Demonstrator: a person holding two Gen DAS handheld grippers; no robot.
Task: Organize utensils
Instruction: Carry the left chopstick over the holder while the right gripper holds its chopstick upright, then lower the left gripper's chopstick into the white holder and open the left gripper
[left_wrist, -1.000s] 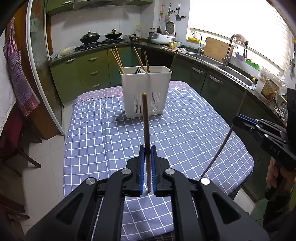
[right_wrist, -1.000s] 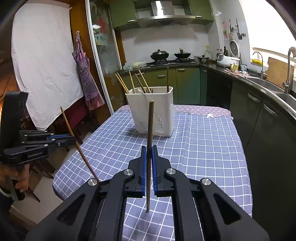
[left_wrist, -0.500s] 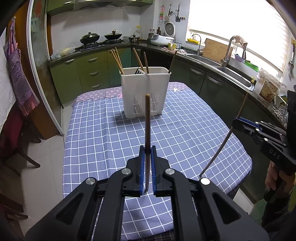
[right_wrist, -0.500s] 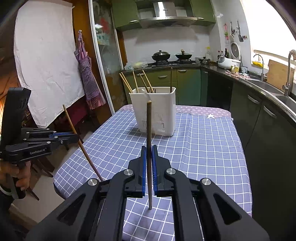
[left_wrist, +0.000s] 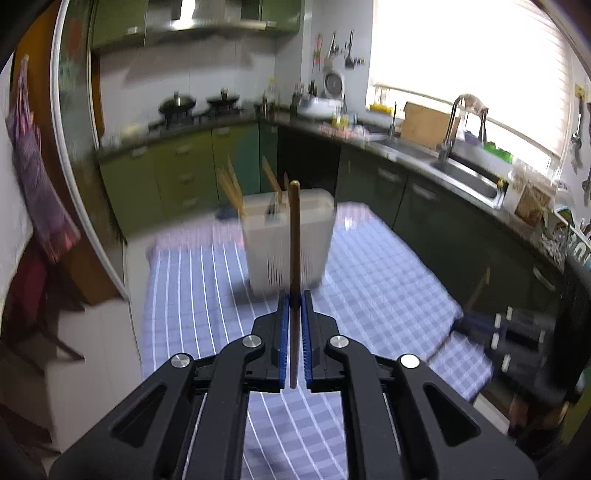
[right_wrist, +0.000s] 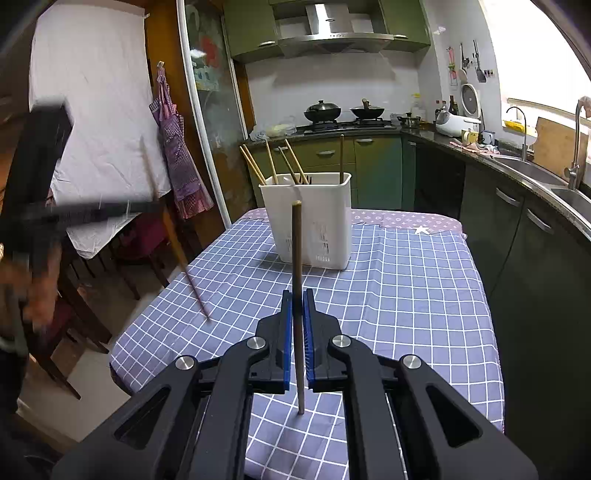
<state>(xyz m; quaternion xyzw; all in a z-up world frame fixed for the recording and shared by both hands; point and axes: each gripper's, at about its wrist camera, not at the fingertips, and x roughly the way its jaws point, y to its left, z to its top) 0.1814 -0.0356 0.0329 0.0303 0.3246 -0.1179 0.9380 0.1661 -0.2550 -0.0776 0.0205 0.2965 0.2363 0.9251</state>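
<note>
My left gripper (left_wrist: 294, 299) is shut on a brown chopstick (left_wrist: 294, 240) that stands upright between its blue pads. My right gripper (right_wrist: 297, 299) is shut on another brown chopstick (right_wrist: 296, 258), also upright. A white slotted utensil holder (right_wrist: 308, 218) stands at the far end of the table with several chopsticks leaning in it; it is blurred in the left wrist view (left_wrist: 288, 240). In the right wrist view the left gripper (right_wrist: 74, 214) shows blurred at the left with its chopstick (right_wrist: 177, 240) slanting down toward the cloth. The right gripper (left_wrist: 517, 332) shows dimly in the left wrist view.
The table has a blue-and-white checked cloth (right_wrist: 406, 280). Green kitchen cabinets (right_wrist: 376, 166) and a stove with pans (right_wrist: 343, 110) lie behind it. A counter with a sink (right_wrist: 546, 181) runs along the right. Dark wooden chairs (right_wrist: 85, 295) stand left of the table.
My left gripper has swung upward and forward fast, blurring its view; the holder now sits lower in it. The right gripper has crept closer to the holder. Both stay shut on their chopsticks.
</note>
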